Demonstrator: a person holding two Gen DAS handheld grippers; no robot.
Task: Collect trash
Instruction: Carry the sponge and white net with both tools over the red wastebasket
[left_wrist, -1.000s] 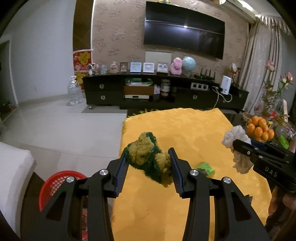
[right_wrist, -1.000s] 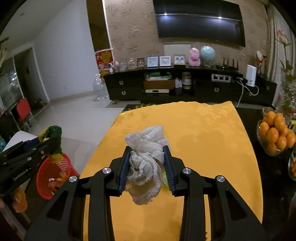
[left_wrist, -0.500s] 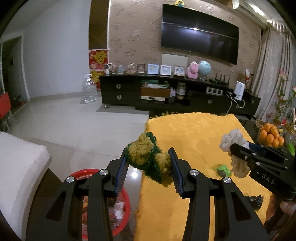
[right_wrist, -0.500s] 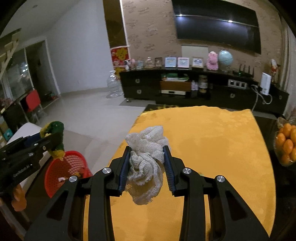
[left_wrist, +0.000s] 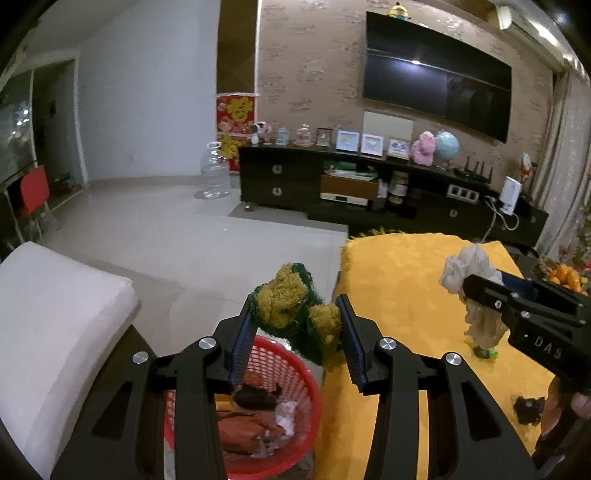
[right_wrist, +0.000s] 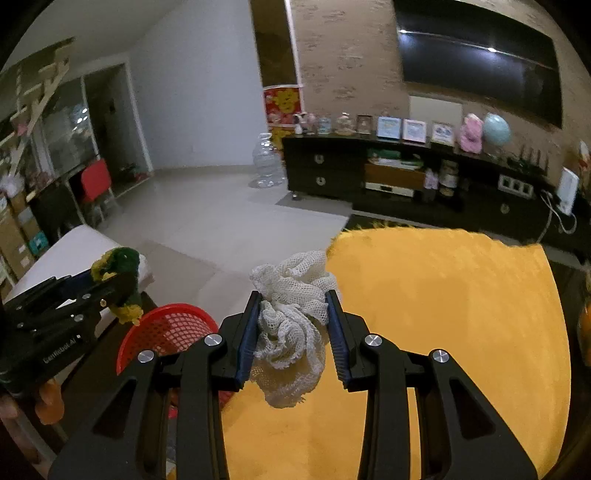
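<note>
Two bundles of trash are in the air at once. The left hand-held gripper (left_wrist: 295, 332) is clamped on a green-and-yellow net wad (left_wrist: 295, 314), and the right hand-held gripper (right_wrist: 291, 328) is clamped on a white net wad (right_wrist: 291, 314). Both wads bulge past the pads and hang loose below them, so a snag or a slack grip could let a strand slide out short of the goal.

The red basket (left_wrist: 291, 373) stands on the floor just off the table's near corner, already holding wrappers. The green wad hangs about over its far rim, not its middle; let go here, it could tip onto the floor or catch on the table edge. The white wad hangs over the edge of the yellow cloth (right_wrist: 443, 295), beside the basket and not above it, so a release now would likely land on the table.

Room is tight: the basket sits between the cloth's edge and a white cushion (left_wrist: 55, 314), and two grippers converging on one small opening could knock together. A green scrap (left_wrist: 489, 353) and a dark scrap (left_wrist: 530, 410) lie on the cloth.
</note>
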